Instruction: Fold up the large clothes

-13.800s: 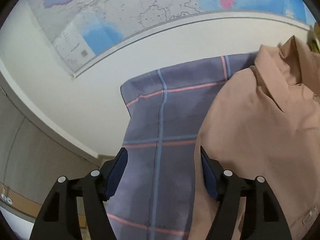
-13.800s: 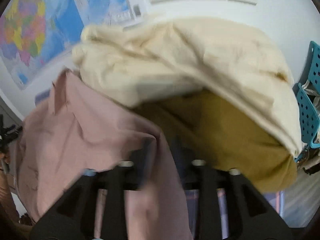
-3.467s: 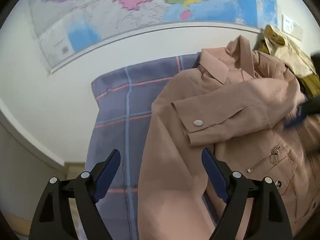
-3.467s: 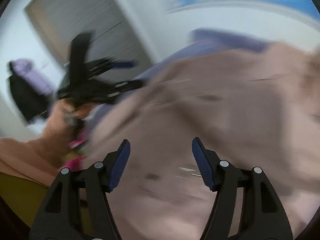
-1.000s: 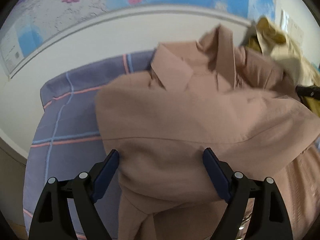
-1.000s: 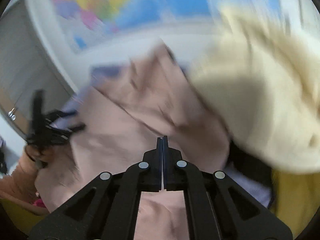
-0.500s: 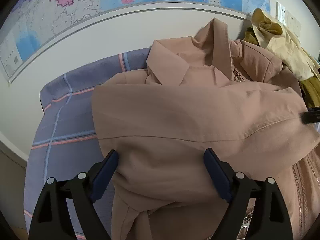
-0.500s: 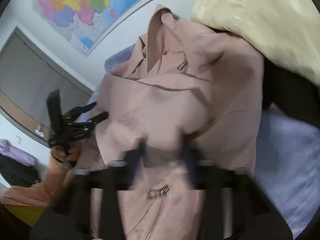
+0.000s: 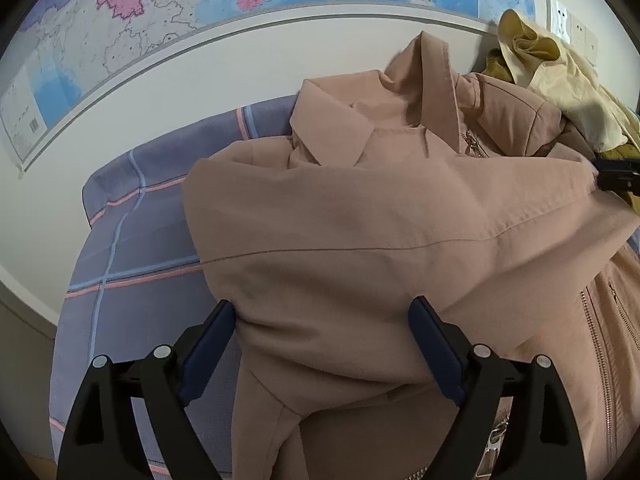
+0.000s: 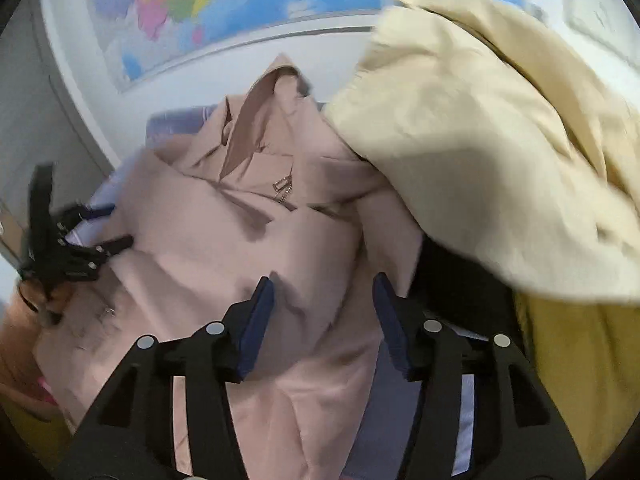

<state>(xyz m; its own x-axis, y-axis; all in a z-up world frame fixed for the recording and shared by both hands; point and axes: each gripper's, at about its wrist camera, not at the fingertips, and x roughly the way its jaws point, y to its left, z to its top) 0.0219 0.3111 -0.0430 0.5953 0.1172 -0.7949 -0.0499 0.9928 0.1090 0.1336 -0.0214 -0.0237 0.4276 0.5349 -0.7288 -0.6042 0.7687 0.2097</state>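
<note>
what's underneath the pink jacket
The pink jacket lies on a purple plaid sheet, visible at its left. Whatever lies beneath the jacket's middle is covered.

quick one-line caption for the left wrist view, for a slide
Left gripper open over a pink jacket with its sleeve folded across, lying on a plaid sheet below a wall map.

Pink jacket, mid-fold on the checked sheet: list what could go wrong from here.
1. The right claw is opening with the pink jacket between its pads, so the folded-over panel may slip back.
2. The cream garment overlaps the jacket's shoulder and could be dragged along or spoil the next fold.
3. The left claw stands wide open, so nothing pins that side.
</note>
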